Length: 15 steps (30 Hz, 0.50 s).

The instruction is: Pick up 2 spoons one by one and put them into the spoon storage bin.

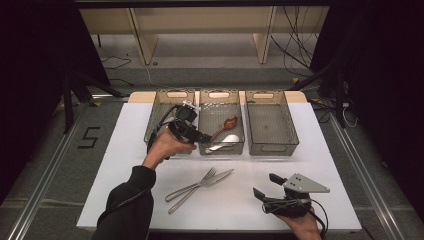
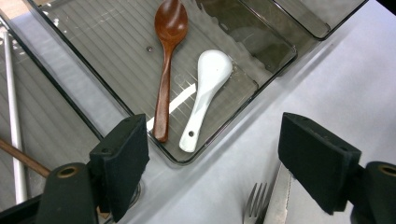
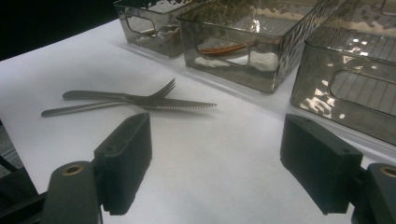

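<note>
1. Left of centre in the high view, the left gripper [image 1: 204, 137] hangs over the near rim of the middle tray [image 1: 221, 149]. Its jaws stand wide apart with nothing between them.
2. In the left gripper view, the white ceramic spoon [image 2: 205, 93] lies in the upper middle of the frame, flat on the tray floor, bowl toward the top, handle running down to the tray's near corner.
3. Just to its left there lies the brown wooden spoon [image 2: 167, 60], close beside the white one but apart from it.
4. At the upper left of the high view sits the left tray [image 1: 162, 118]; whatever lies inside it I cannot make out.
5. Below the trays, in the middle of the high view, a fork [image 1: 192, 187] and a knife [image 1: 202, 188] lie crossed on the white table [image 1: 125, 165].
6. At the upper right stands the right tray [image 1: 270, 121].
7. At the lower right the right gripper [image 1: 267, 186] rests low near the table edge, jaws wide open and holding nothing.
</note>
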{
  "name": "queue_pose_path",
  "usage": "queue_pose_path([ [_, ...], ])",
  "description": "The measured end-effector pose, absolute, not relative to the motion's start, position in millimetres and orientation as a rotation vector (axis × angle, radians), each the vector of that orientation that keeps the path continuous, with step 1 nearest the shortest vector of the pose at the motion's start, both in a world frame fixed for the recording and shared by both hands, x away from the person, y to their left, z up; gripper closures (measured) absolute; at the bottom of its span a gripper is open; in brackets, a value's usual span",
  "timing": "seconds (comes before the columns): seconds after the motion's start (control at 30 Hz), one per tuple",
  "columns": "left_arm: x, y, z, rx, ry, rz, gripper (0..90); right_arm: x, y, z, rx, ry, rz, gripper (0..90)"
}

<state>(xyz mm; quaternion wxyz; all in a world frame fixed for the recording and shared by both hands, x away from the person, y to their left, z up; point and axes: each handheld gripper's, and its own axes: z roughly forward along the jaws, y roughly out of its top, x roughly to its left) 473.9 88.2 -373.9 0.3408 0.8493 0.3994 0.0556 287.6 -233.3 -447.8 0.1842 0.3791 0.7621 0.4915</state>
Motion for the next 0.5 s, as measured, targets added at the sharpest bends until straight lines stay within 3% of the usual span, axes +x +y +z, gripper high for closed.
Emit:
queue_pose_path([
  [0.5, 456.4, 105.0, -382.0, 2.186, 1.05, 0.149, 22.7, 288.0, -234.8, -448.2, 1.064, 2.145, 1.385, 25.9],
])
